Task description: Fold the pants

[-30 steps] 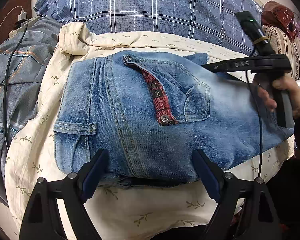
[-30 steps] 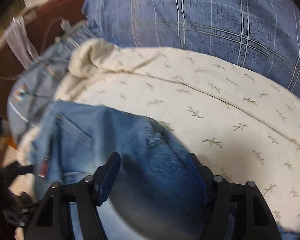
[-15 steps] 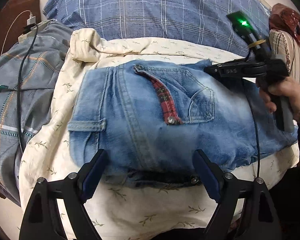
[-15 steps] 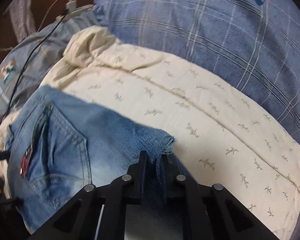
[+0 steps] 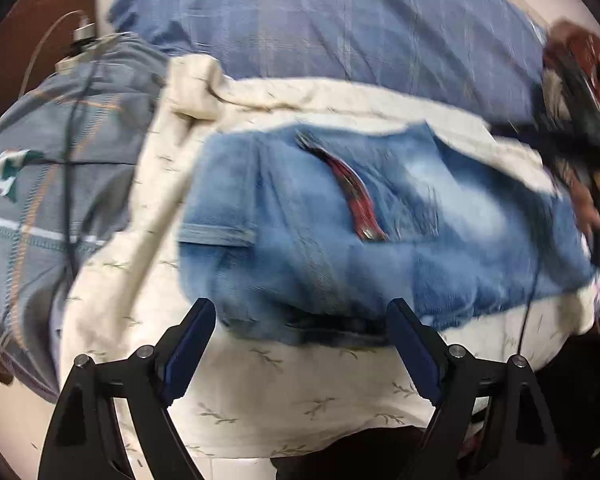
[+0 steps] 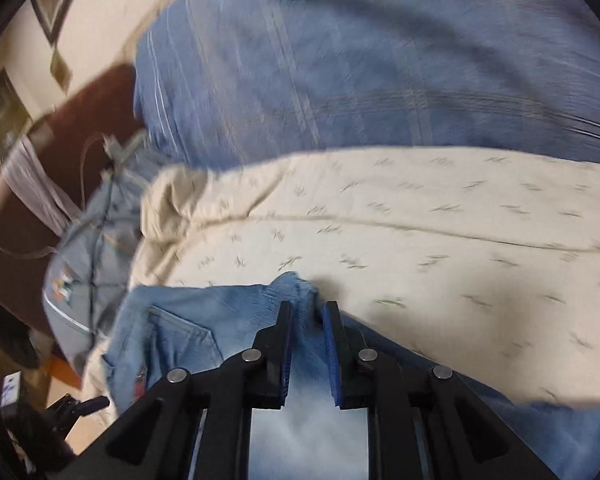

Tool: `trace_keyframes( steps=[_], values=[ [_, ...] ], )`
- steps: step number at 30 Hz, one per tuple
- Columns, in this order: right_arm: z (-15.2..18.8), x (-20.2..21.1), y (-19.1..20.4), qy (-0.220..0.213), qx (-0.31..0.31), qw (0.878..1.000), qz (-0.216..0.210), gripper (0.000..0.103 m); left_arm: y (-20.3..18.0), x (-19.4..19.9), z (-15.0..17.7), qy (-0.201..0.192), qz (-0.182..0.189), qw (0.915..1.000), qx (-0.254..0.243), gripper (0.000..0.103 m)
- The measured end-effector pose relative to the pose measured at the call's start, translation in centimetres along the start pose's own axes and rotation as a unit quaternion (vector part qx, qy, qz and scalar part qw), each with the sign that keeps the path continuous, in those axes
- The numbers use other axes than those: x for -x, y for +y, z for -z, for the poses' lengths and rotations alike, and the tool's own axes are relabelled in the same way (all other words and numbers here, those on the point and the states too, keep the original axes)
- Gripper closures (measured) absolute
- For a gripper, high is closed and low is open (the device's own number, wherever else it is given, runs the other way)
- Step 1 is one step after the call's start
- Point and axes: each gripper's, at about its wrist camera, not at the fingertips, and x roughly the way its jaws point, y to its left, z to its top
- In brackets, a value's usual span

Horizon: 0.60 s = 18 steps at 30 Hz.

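Observation:
Light blue jeans [image 5: 340, 240] lie folded on a cream leaf-print sheet [image 5: 260, 400], back pocket with red plaid trim [image 5: 356, 196] facing up. My left gripper [image 5: 300, 344] is open and empty, just in front of the jeans' near edge. My right gripper [image 6: 306, 340] is shut on a far edge of the jeans [image 6: 296, 292] and holds the denim between its pads; it appears blurred at the right of the left wrist view [image 5: 580, 136]. Both views are motion-blurred.
A blue plaid pillow [image 5: 340, 40] lies behind the sheet. A grey-blue blanket [image 5: 40, 200] with a dark cable [image 5: 70, 168] across it lies on the left. A brown headboard [image 6: 72, 128] stands at far left. A patterned cushion [image 5: 580, 52] sits at far right.
My right gripper closed on the jeans' far edge and keeps hold while moving. My left gripper backed away from the jeans, staying open.

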Motion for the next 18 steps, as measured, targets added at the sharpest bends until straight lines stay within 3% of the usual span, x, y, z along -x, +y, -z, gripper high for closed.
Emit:
trace_keyframes(
  steps=[7, 10, 12, 14, 15, 18],
  values=[
    [4.6, 1.5, -2.4, 0.036, 0.004, 0.998, 0.061, 0.086, 1.8, -0.9, -0.6, 0.004, -0.025, 0.9991, 0.033, 0.015],
    [6.4, 0.0, -2.3, 0.054, 0.005, 0.996, 0.077, 0.086, 1.9, -3.5, 0.5, 0.052, -0.042, 0.9974, 0.026, 0.015],
    [7.3, -1.4, -2.3, 0.069, 0.002, 0.994, 0.091, 0.086, 2.4, -6.0, 1.9, 0.105, -0.047, 0.9927, 0.035, 0.015],
    [8.1, -2.7, -2.7, 0.084, -0.001, 0.991, 0.109, 0.085, 2.2, -5.8, 2.7, 0.084, -0.058, 0.9945, 0.024, 0.014],
    [8.4, -2.4, -2.6, 0.064, 0.005, 0.992, 0.11, 0.086, 1.8, -5.4, 2.8, 0.091, -0.065, 0.9936, 0.014, 0.014],
    [8.7, -1.6, -2.1, 0.075, 0.015, 0.99, 0.118, 0.086, 1.3, -3.1, 2.5, 0.065, -0.052, 0.9964, 0.014, 0.014]
  ],
)
